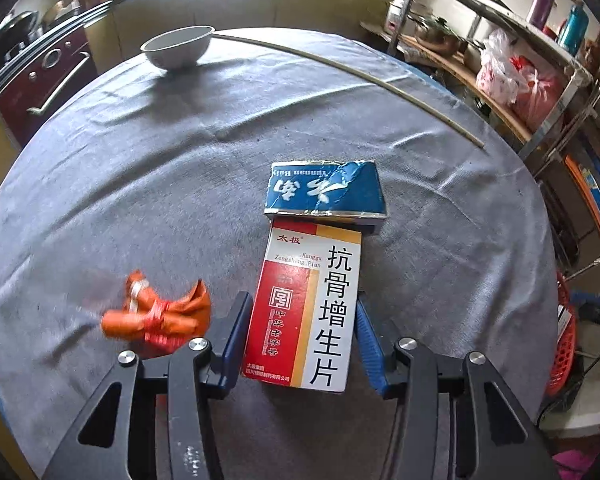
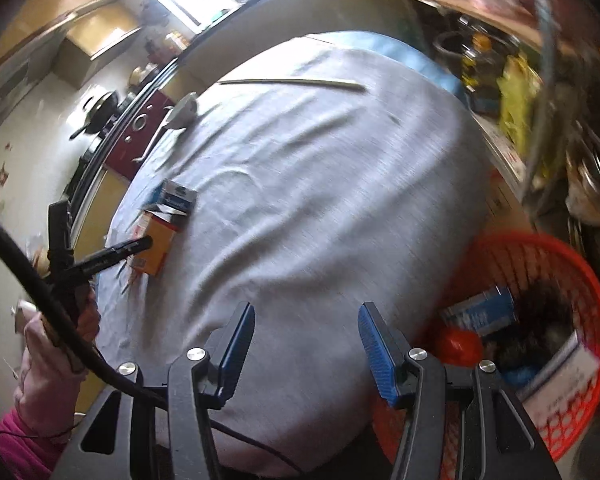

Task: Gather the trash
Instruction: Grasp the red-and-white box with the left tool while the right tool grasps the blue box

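Medicine box (image 1: 305, 308) lies at table centre, left gripper (image 1: 300, 334) clamped on its sides; blue box (image 1: 326, 189) touches at 12 o'clock, may drag. Right gripper (image 2: 306, 348) apart, empty.

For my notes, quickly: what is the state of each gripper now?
Left gripper: closed on the red and white box.
Right gripper: open, holding nothing.

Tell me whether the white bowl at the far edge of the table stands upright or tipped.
Upright. The white bowl sits on its base on the grey cloth, rim facing up. Whether anything is inside cannot be told.
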Tool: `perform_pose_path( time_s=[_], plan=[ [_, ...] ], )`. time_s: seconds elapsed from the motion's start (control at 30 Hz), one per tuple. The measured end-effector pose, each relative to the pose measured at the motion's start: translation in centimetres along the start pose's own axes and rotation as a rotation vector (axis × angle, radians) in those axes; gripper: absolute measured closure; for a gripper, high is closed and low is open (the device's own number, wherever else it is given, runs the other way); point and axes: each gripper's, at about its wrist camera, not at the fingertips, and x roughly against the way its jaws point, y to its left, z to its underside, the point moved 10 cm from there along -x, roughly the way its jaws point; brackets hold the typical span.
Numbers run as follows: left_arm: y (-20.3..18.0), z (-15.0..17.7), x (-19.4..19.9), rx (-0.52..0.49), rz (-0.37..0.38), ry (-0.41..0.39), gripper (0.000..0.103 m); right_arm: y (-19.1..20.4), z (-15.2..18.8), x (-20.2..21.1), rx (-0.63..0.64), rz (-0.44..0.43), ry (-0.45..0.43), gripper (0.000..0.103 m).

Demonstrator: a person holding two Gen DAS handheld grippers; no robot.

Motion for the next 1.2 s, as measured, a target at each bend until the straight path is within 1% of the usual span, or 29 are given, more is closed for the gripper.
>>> perform_pose_path(
  time_s=[0.07,0.17,0.27,0.4,0.47,0.5,0.63,0.73,0.87,1.0,1.07,1.1,1.2],
  plan=[
    [-0.1,0.6,1.2,0.030,0.015,-0.029,0.051,2.0,-1.3,-0.6,0.051,-0.008,-0.004,0.045],
    [-0.6,2.6,3.5,0.061,0.031,-0.063,0.051,6.6,-3.8,-2.0,0.189,-0.023,-0.012,0.045],
    [-0.5,4.9,5.3,0.108,0.055,-0.080,0.051,11.2,-5.4,-3.9,0.324,-0.040,-0.008,0.045],
    [0.5,8.2,6.8,0.150,0.036,-0.078,0.051,17.3,-6.1,-6.9,0.561,-0.035,-0.016,0.040],
    [1.4,9.6,7.4,0.179,0.023,-0.079,0.051,19.2,-6.2,-8.2,0.658,-0.019,-0.016,0.040],
    [1.7,9.9,7.6,0.194,0.022,-0.078,0.051,20.5,-6.4,-9.2,0.729,0.001,-0.017,0.039],
    [3.0,10.7,8.0,0.250,0.022,-0.083,0.051,22.7,-6.6,-12.3,0.903,0.045,0.008,0.037],
    [3.5,10.5,7.9,0.264,0.022,-0.086,0.051,23.1,-7.1,-14.6,0.988,0.097,0.034,0.037],
    [3.5,10.1,7.7,0.262,0.025,-0.087,0.051,23.3,-7.8,-17.4,1.063,0.146,0.066,0.037],
    [3.3,10.0,7.8,0.264,0.037,-0.092,0.051,23.4,-7.9,-19.8,1.080,0.145,0.106,0.037],
    [3.3,10.0,7.9,0.271,0.034,-0.089,0.051,23.4,-8.1,-20.4,1.019,0.100,0.124,0.039],
    [3.3,10.0,7.9,0.273,0.032,-0.089,0.051,23.4,-8.3,-20.4,0.963,0.059,0.120,0.041],
    [3.3,9.9,8.0,0.284,0.029,-0.087,0.051,22.9,-8.4,-20.0,0.890,0.053,0.090,0.043]
  ],
)
